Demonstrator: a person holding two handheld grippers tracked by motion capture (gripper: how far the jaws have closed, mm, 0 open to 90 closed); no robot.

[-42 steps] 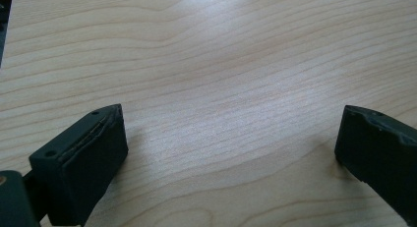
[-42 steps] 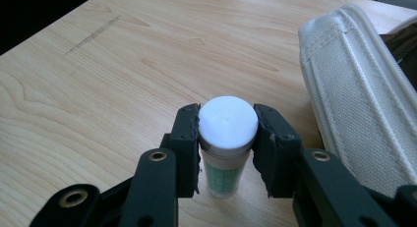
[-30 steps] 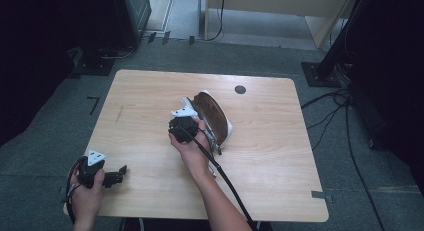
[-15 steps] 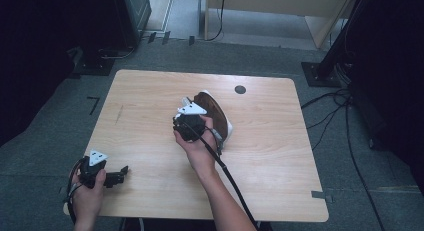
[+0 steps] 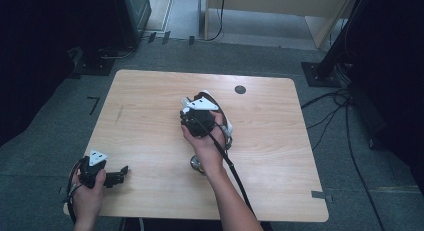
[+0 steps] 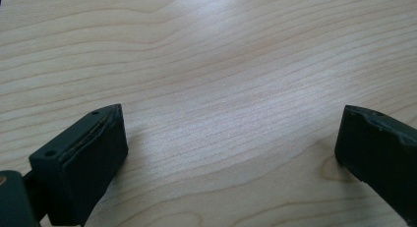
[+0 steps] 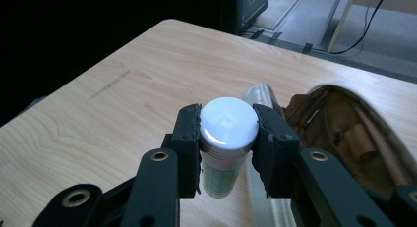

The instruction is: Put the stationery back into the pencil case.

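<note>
My right gripper [image 7: 227, 120] is shut on a small bottle [image 7: 223, 175] with a white cap and a green label, held upright just above the table. Right beside it lies an open white pouch [image 7: 344, 133] with a brown inside. From above, the right gripper [image 5: 192, 102] hovers over the left part of the pouch [image 5: 226, 122] at the table's middle. My left gripper [image 5: 122, 173] rests at the near left corner of the table, open; its jaws [image 6: 231, 138] stand wide apart over bare wood.
A small round metallic object [image 5: 195, 163] lies on the wooden table [image 5: 280, 171] beside the right wrist. A dark round mark [image 5: 240, 89] sits near the far edge. Cables [image 5: 345, 116] and dark stands surround the table on the floor.
The right gripper with the bottle has shifted a little to the right and farther over the pouch. The left gripper has stayed in place.
</note>
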